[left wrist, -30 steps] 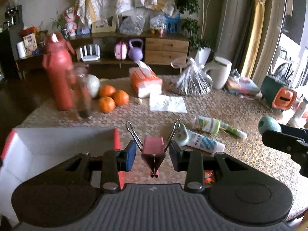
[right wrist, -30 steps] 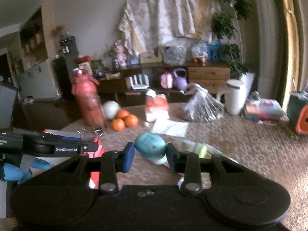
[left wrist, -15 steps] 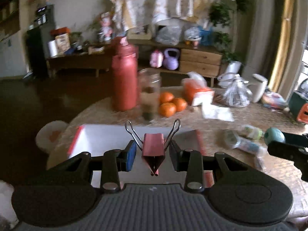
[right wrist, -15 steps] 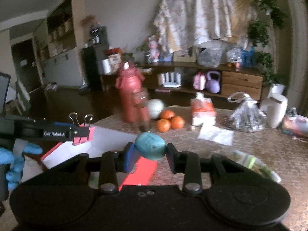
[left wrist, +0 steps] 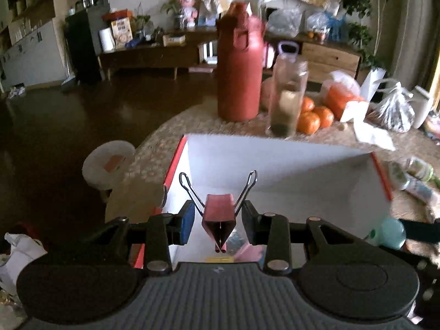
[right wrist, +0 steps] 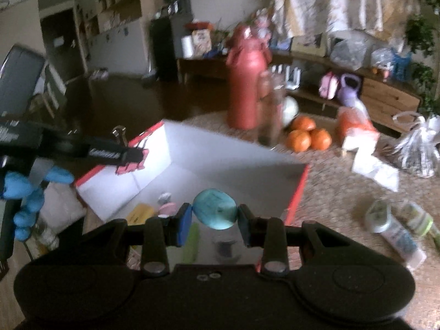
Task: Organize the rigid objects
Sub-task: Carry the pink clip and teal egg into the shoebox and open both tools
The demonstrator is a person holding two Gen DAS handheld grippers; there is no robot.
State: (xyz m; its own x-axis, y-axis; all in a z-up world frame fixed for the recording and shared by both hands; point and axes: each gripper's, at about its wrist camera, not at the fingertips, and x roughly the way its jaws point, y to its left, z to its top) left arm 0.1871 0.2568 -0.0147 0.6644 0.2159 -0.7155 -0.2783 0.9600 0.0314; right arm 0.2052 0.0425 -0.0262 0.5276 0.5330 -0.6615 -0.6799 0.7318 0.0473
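Your left gripper [left wrist: 218, 221] is clamping a red binder clip [left wrist: 219, 214], pads pressing on its sides. The clip's folded spine is pointing back toward the camera and downward; its two wire handles are splaying up and outward in a V. Its long axis is running along the line of the fingers. You are holding it above the near-left part of the white box [left wrist: 288, 170] with red outer walls, which is sitting on the patterned table [left wrist: 407, 148].

Your right gripper [right wrist: 215, 217] is gripping a teal egg-shaped object [right wrist: 215, 212] between its pads, long axis lying crosswise from finger to finger. It is hanging over the near side of the same box [right wrist: 220, 151]. Faint dark marks are showing on the egg's surface; too blurred to read.

Writing: in the right wrist view, a white brand mark is running along the side of your left gripper [right wrist: 132, 157], but motion blur is making it illegible. Your blue-gloved hand [right wrist: 24, 198] is showing beneath it.

On the box floor small items are lying: a yellow card [right wrist: 140, 213], a pink piece [right wrist: 166, 209], a green stick [right wrist: 192, 242]. Any print on them is unreadable.

Beyond the box a tall red flask [left wrist: 239, 66], a clear jar [left wrist: 287, 96] and oranges [left wrist: 316, 115] are standing. Labelled tubes [right wrist: 398, 233] are lying right of the box, text too small to make out.
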